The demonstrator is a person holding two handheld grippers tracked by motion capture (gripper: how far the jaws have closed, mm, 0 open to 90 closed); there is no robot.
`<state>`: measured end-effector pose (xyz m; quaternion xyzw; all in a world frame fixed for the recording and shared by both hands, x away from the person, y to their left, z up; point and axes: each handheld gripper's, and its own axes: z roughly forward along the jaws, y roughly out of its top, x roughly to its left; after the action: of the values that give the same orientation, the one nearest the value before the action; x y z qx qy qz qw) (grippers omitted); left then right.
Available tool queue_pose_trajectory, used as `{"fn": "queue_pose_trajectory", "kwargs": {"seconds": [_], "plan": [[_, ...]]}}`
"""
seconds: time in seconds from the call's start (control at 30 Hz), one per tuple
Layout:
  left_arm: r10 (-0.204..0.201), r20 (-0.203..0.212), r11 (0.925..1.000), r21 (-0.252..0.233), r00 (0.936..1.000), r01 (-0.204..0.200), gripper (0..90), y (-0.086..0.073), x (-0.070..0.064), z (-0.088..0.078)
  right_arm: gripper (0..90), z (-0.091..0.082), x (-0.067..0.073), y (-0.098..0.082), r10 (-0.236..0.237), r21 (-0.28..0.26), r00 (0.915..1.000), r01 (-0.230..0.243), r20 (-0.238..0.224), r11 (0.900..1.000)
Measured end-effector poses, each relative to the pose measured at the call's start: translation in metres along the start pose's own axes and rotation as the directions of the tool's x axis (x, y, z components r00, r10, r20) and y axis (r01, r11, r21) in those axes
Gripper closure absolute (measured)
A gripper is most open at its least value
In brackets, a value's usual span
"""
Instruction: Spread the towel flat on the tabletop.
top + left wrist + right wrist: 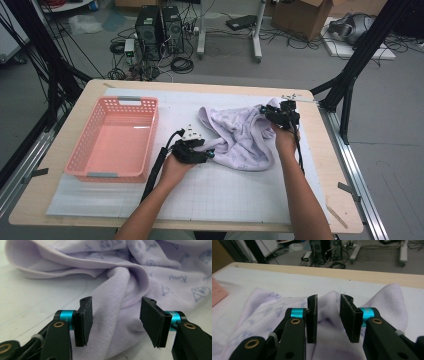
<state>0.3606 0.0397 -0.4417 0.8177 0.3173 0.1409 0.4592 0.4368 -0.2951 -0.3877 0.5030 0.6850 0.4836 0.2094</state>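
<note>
A person at a table works a lilac cloth (240, 137) with a gripper in each hand, the garment lying crumpled on the white mat (210, 192) to the right of a pink basket (116, 137). The left gripper (116, 320) stands wide at the cloth's near edge, a ribbed hem fold rising between its jaws but not pressed by the pads. The right gripper (328, 320) sits at the far right corner, jaws part open around a raised fold, the pads seemingly clear of it. With neither grip firm, the soft knit could slide out if either hand lifts now, and the bunch would slump back into a heap; a pinch taken on the thick fold rather than on a single layer would likely drag the whole garment instead of spreading it. The fabric looks like brushed cotton jersey, fleecy on the inside, printed with small blue-grey motifs and edged in ribbing. The basket is rigid plastic lattice with two handle slots; the mat is smooth and faintly gridded over a pale wooden table (65, 145)
</note>
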Motion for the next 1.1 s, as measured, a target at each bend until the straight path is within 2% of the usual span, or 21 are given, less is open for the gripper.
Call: {"fn": "queue_pose_trajectory", "kwargs": {"seconds": [0.13,0.23,0.3,0.37,0.43,0.5,0.53,0.6,0.67,0.7,0.73,0.77,0.8,0.87,0.9,0.93,1.03,1.1], "plan": [[0.029,0.004,0.9989,0.036,0.9996,-0.03,47.4,-0.002,-0.004,0.009,63.6,-0.029,0.005,-0.011,-0.055,0.015,0.9982,0.056,-0.025,0.998],[0.071,-0.009,0.9958,0.059,0.9975,-0.07,56.9,-0.003,-0.008,0.012,61.6,-0.048,0.01,-0.023,-0.1,0.044,0.9934,0.102,-0.056,0.994],[0.082,-0.027,0.994,0.075,0.9963,-0.08,69.9,-0.002,-0.009,0.01,60.7,-0.058,0.015,-0.031,-0.137,0.066,0.9881,0.142,-0.069,0.988],[0.048,-0.011,0.9948,0.09,0.9988,-0.047,82.1,-0.002,-0.007,0.006,60.3,-0.067,0.019,-0.041,-0.181,0.073,0.9805,0.187,-0.075,0.98],[0.014,0.015,0.9948,0.1,0.9998,-0.015,84.3,-0.003,-0.008,0.0,59.6,-0.074,0.021,-0.05,-0.205,0.086,0.9757,0.211,-0.078,0.974],[-0.014,0.06,0.9951,0.098,0.9981,0.008,84.6,-0.006,-0.012,-0.01,58.9,-0.081,0.021,-0.06,-0.208,0.101,0.975,0.216,-0.078,0.971],[-0.026,0.08,0.9961,0.086,0.9965,0.019,84.5,-0.007,-0.015,-0.017,58.9,-0.085,0.02,-0.065,-0.208,0.106,0.9744,0.217,-0.085,0.971],[-0.07,0.146,0.9965,0.055,0.9868,0.062,84.5,-0.011,-0.021,-0.031,58.9,-0.09,0.018,-0.073,-0.2,0.119,0.975,0.211,-0.097,0.97],[-0.116,0.21,0.993,0.043,0.9708,0.11,84.2,-0.016,-0.025,-0.042,59.0,-0.095,0.015,-0.079,-0.197,0.124,0.9752,0.209,-0.102,0.97],[-0.13,0.222,0.9914,0.047,0.9663,0.123,83.6,-0.018,-0.026,-0.045,59.0,-0.096,0.013,-0.081,-0.185,0.124,0.9769,0.198,-0.107,0.972],[-0.141,0.222,0.9898,0.053,0.9648,0.133,82.6,-0.02,-0.028,-0.048,58.8,-0.097,0.011,-0.083,-0.176,0.127,0.9787,0.189,-0.106,0.974],[-0.143,0.214,0.9893,0.057,0.9663,0.134,79.6,-0.022,-0.028,-0.05,58.6,-0.098,0.01,-0.084,-0.175,0.125,0.9795,0.187,-0.099,0.974],[-0.147,0.191,0.9888,0.056,0.9706,0.138,71.9,-0.023,-0.028,-0.053,58.6,-0.099,0.008,-0.085,-0.164,0.125,0.9816,0.175,-0.099,0.976],[-0.152,0.129,0.9884,0.03,0.98,0.149,53.9,-0.023,-0.028,-0.058,58.5,-0.101,0.006,-0.087,-0.158,0.118,0.9822,0.17,-0.101,0.978],[-0.147,0.104,0.9891,0.009,0.9837,0.147,49.2,-0.021,-0.027,-0.06,58.5,-0.102,0.005,-0.088,-0.155,0.116,0.9824,0.167,-0.104,0.979],[-0.142,0.091,0.9895,-0.011,0.9856,0.144,46.7,-0.019,-0.026,-0.061,58.3,-0.102,0.004,-0.088,-0.16,0.113,0.9814,0.172,-0.106,0.979],[-0.112,0.064,0.9914,-0.061,0.9917,0.116,46.4,-0.007,-0.025,-0.062,57.9,-0.103,0.003,-0.089,-0.155,0.111,0.9823,0.166,-0.106,0.98],[-0.083,0.075,0.993,-0.077,0.9937,0.089,48.6,0.002,-0.027,-0.057,57.6,-0.104,0.002,-0.089,-0.155,0.105,0.9826,0.165,-0.103,0.981]]}}
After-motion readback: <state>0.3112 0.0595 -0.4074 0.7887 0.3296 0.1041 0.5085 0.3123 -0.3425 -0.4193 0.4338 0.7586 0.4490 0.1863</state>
